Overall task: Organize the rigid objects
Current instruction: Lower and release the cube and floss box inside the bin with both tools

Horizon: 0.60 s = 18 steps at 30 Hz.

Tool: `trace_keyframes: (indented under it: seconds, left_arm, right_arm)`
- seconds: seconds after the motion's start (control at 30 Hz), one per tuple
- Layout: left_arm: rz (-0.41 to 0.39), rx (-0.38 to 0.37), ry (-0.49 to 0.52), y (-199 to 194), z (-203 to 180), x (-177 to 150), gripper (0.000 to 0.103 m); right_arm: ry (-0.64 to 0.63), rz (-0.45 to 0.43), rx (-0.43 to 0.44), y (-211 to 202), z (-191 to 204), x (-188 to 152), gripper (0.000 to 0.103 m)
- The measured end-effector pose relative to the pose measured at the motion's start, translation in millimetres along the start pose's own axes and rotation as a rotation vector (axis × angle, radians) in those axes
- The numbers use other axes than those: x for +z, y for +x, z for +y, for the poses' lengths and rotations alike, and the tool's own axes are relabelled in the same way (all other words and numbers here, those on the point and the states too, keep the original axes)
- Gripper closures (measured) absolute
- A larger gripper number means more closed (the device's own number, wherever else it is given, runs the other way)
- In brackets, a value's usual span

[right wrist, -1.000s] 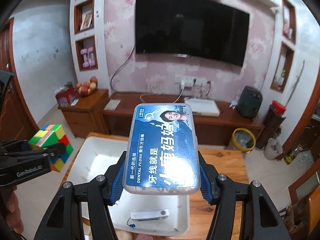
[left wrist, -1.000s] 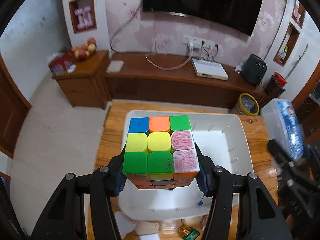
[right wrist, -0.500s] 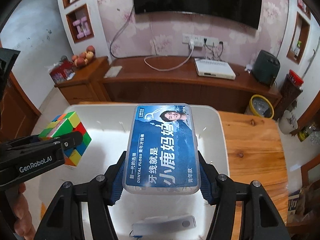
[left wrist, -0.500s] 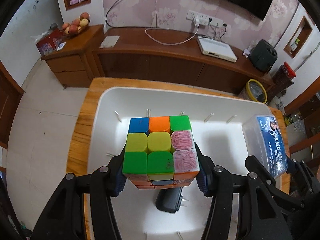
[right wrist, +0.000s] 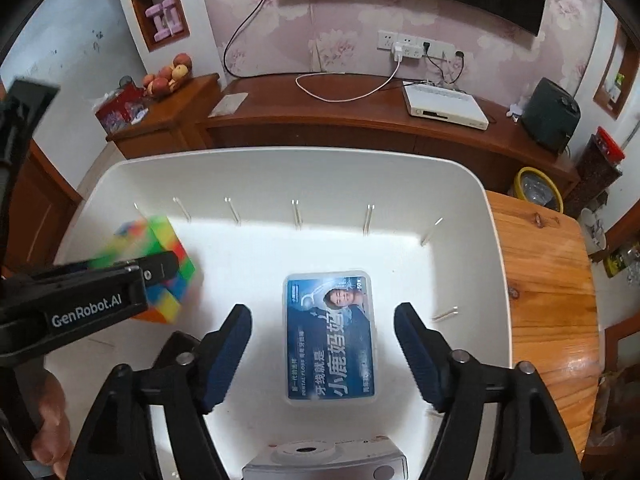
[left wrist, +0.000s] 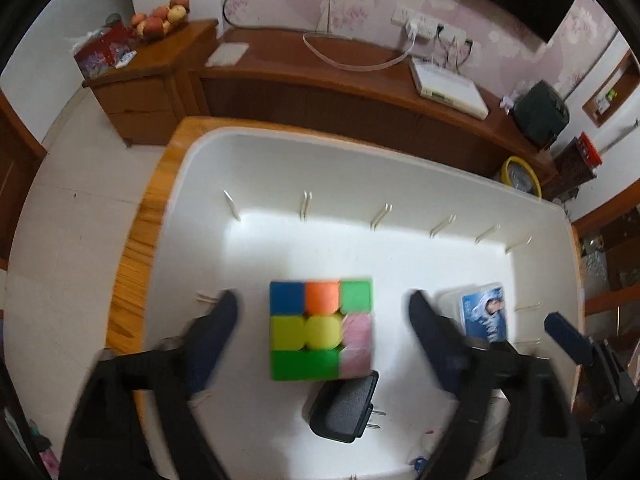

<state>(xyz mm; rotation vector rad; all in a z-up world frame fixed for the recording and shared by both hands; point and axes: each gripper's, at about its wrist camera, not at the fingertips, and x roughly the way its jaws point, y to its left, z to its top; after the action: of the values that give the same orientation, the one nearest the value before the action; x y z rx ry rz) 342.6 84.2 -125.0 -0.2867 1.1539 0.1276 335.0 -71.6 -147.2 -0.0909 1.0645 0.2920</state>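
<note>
A: Wooden desk [right wrist: 548, 280], glossy white plastic bin [right wrist: 280, 168], pink floral wallpaper behind.

B: Both hand-held grippers just sprang apart: left hand-held gripper [left wrist: 322, 312] around the puzzle cube [left wrist: 321, 330], right hand-held gripper [right wrist: 323, 350] around the dental floss box [right wrist: 331, 336] at cube's 3 o'clock, both inside.

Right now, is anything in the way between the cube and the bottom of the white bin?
Nothing visible. The cube is inside the white bin, blurred between the open left gripper fingers, whose jaws have just been opening. A black plug adapter sits just beside it, not clearly beneath.
</note>
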Motion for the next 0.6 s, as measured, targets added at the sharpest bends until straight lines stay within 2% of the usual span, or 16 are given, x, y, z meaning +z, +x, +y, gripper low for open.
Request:
trace_keyframes:
  seconds: [0.2,0.6]
  left_arm:
    - [-0.056,-0.031,-0.014,-40,5,-1,0.009]
    - [-0.116,-0.029,0.081,-107,4,-37,0.009]
  right_arm:
    - [0.030,-0.026,0.015,-23,-3,0,0.023]
    - [-0.051,-0.117,-0.018,-97,14,-35,0.023]
